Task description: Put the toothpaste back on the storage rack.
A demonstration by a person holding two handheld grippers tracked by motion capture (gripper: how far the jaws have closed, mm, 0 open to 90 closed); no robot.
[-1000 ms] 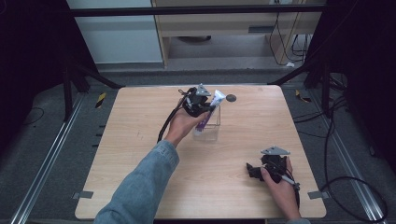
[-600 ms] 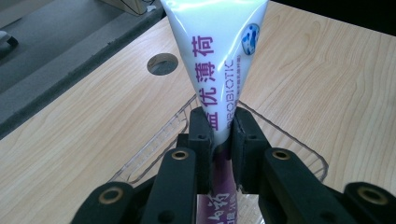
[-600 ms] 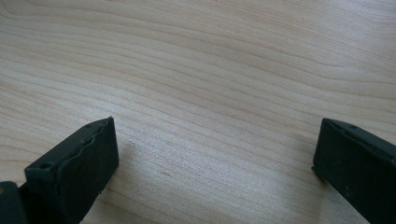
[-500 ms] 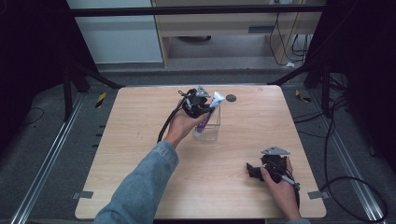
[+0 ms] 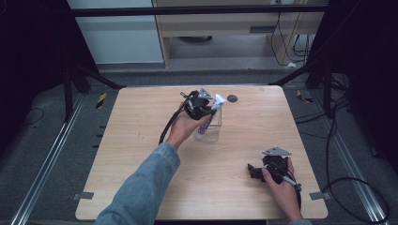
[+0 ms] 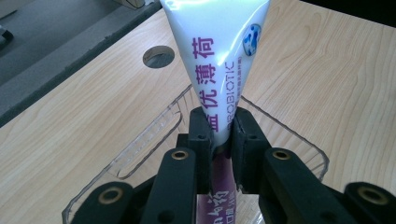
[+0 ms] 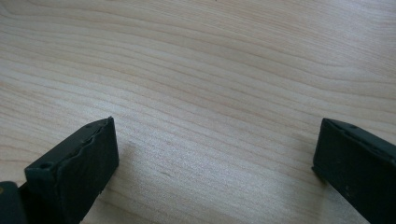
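Toothpaste tube [image 6: 218,60], white with purple lettering, stands clamped between the fingers [image 6: 202,135] of our left gripper [image 5: 201,106], its lower end inside a clear plastic box [image 6: 140,144] directly beneath them on the wooden bench [image 5: 141,122]. Beyond the fingers, a round hole [image 6: 159,56] marks the bench. Our right gripper [image 5: 263,172] rests well apart, fingers [image 7: 77,170] spread wide over bare wood.

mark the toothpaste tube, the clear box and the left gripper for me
toothpaste tube [image 6: 212,42]: left gripper view, white upper body.
clear box [image 6: 149,135]: left gripper view, near wall.
left gripper [image 6: 219,126]: left gripper view, between the fingertips clamping the tube.
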